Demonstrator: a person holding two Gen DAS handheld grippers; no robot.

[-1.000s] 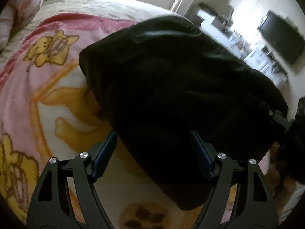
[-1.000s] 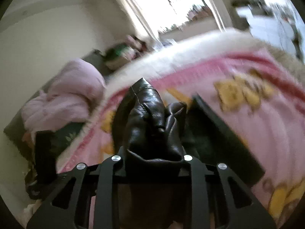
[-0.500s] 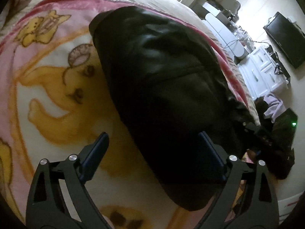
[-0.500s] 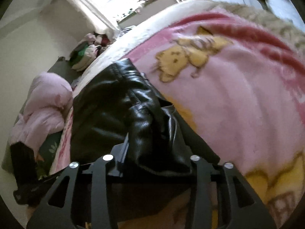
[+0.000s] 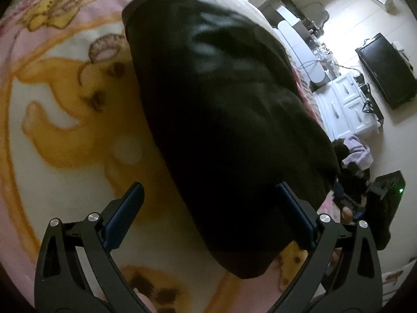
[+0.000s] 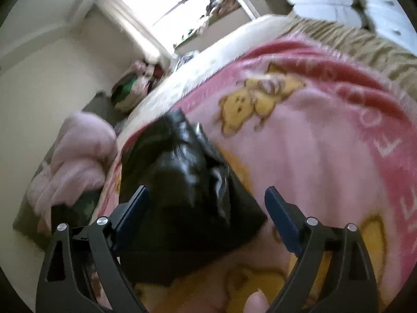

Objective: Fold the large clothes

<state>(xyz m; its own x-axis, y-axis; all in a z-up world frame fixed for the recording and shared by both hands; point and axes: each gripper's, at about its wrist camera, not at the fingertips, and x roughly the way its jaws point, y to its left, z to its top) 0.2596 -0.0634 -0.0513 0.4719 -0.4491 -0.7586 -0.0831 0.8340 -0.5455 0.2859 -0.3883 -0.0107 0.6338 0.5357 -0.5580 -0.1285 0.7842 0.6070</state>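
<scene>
My left gripper has just been opening and its fingers now stand wide, gripping nothing; the jacket lies on the blanket ahead, its near end between them. My right gripper has just been opening too, fingers spread and empty, with the jacket's folded corner between and just ahead of them, pads clear of it. The slick, bulky leather could, I judge, spring back and undo the fold now nothing pins it. Pulling away carelessly, a finger might snag an edge and drag the bundle across the soft bed.
</scene>
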